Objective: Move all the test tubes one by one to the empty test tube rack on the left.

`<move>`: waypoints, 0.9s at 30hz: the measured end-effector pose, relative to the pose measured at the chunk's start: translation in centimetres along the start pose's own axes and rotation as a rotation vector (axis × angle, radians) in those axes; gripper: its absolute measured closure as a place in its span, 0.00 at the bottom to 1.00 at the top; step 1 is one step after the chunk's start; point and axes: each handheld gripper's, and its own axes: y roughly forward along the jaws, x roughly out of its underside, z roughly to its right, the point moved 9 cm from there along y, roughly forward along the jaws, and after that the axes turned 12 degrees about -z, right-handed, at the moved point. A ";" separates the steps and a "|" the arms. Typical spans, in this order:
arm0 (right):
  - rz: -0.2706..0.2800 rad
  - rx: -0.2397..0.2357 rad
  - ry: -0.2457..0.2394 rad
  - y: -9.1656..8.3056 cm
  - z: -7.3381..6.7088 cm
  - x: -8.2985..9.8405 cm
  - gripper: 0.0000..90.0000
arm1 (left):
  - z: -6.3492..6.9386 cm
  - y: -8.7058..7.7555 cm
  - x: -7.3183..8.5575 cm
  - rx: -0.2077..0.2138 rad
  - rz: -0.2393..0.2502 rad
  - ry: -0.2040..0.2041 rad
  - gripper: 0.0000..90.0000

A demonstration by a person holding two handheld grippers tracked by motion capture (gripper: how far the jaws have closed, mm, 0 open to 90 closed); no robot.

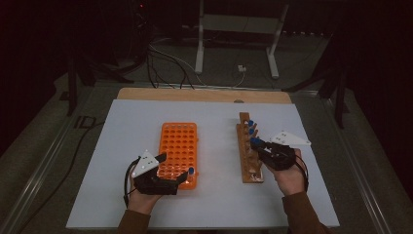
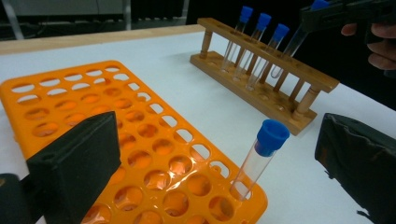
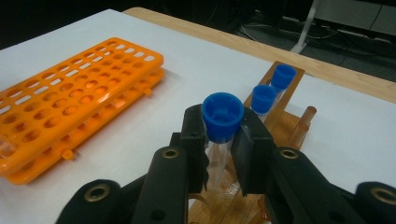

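An orange tube rack (image 1: 178,146) lies left of centre on the white mat. One blue-capped test tube (image 2: 257,156) stands in a corner hole of it, leaning a little. My left gripper (image 1: 174,167) is open, one jaw on each side of that tube and neither touching it. A wooden rack (image 1: 248,161) on the right holds three blue-capped tubes (image 2: 252,51). Over this rack, my right gripper (image 3: 223,135) is shut on a fourth tube (image 3: 222,114) just below its cap. That tube is tilted, its lower end at the rack's top rail.
The white mat (image 1: 214,204) covers a wooden table whose far edge (image 1: 204,95) shows beyond it. Cables and a white stand's legs (image 1: 236,44) are on the dark floor behind. Bare mat lies between the two racks and along the front edge.
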 end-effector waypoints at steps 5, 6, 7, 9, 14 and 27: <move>0.000 -0.007 0.005 -0.6 0.2 -0.4 0.85 | -0.2 -0.2 -0.1 -0.008 0.007 -0.004 0.01; 0.001 -0.007 0.006 -0.7 0.2 -0.5 0.85 | -0.2 -0.2 -0.1 -0.010 0.007 -0.006 0.01; 0.002 -0.006 0.003 -0.9 0.2 -0.6 0.85 | -0.2 -0.2 -0.1 -0.012 0.008 -0.008 0.01; 0.005 -0.006 0.000 -1.1 0.2 -0.8 0.85 | -0.2 -0.2 -0.1 -0.014 0.007 -0.007 0.01; 0.015 -0.010 -0.001 -1.7 0.1 -1.3 0.85 | -0.1 -0.2 -0.1 -0.017 0.006 -0.001 0.01; 0.033 -0.041 -0.021 -2.2 -0.9 -2.3 0.85 | 0.9 0.1 -0.6 -0.043 -0.003 0.037 0.01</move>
